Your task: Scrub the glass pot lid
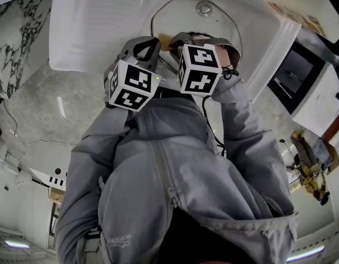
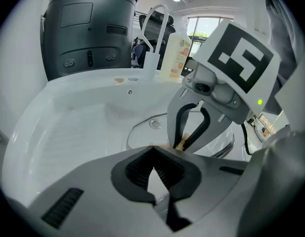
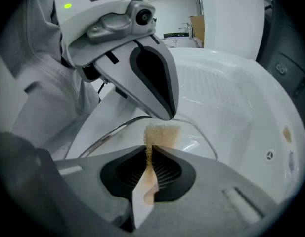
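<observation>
1. The lid (image 1: 177, 14) lies in the white sink (image 1: 76, 54), knob (image 1: 203, 7) up, right of the ribbed drainer (image 1: 109, 12).
2. The left claw (image 2: 153, 149) has its jaws together. Its tips sit at the lid's rim, and no view shows whether they pinch it.
3. The right claw (image 3: 151, 149) is clamped on a tan sponge (image 3: 160, 134), whose frayed end sticks out past the tips.
4. The sponge hangs over the lid's glass, just beside the left claw's tips. Whether it touches the glass cannot be told.
5. Both claws point steeply down, close side by side above the lid, the left one nearer the drainer.
6. At the sink's far rim stand a white faucet (image 2: 151, 58) and, just right of it, a pale bottle (image 2: 174, 53).
7. Grey jacket sleeves (image 1: 240, 131) reach from the near side to both claws.
</observation>
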Demonstrator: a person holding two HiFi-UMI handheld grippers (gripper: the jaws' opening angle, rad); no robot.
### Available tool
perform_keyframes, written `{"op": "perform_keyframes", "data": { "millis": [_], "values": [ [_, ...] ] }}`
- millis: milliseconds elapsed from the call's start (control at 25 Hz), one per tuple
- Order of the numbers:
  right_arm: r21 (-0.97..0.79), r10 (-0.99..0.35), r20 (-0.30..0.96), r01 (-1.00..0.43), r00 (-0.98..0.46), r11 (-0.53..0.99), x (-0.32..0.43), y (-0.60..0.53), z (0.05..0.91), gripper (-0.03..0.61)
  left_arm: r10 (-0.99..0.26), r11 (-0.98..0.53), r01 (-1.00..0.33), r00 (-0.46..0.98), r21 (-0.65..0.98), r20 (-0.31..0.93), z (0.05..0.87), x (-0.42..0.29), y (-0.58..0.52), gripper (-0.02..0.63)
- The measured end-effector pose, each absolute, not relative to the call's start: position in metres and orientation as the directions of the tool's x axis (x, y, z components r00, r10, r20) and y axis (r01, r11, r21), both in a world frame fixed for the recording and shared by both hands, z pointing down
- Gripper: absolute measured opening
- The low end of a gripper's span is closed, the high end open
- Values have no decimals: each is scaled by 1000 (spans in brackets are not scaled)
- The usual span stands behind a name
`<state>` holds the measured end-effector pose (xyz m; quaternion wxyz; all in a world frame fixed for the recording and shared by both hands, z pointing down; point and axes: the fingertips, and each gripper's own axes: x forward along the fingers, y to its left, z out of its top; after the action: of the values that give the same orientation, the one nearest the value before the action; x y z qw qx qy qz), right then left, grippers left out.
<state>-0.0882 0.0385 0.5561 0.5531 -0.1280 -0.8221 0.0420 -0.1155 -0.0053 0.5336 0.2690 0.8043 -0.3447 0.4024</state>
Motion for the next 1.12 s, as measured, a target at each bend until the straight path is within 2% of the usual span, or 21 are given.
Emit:
{"op": "perform_keyframes", "data": {
  "millis": [560,840,960,1120],
  "values": [
    [-404,452,850,215,-270,889,-46,82,520,32,-310,-655,-739,452,156,837,530,-104,-6,6],
    [-524,574,788,246,-223,815,-20,93,499,32,-276,-688,-707,465,165,841,531,-95,-7,6],
    [-506,537,786,179,-306,844,-17,72,492,32,-252,-701,-691,471,176,846,533,-91,-5,6],
    [-395,375,848,25,-374,918,-7,20,504,32,-225,-711,-678,473,188,852,535,-86,0,6]
  ]
}}
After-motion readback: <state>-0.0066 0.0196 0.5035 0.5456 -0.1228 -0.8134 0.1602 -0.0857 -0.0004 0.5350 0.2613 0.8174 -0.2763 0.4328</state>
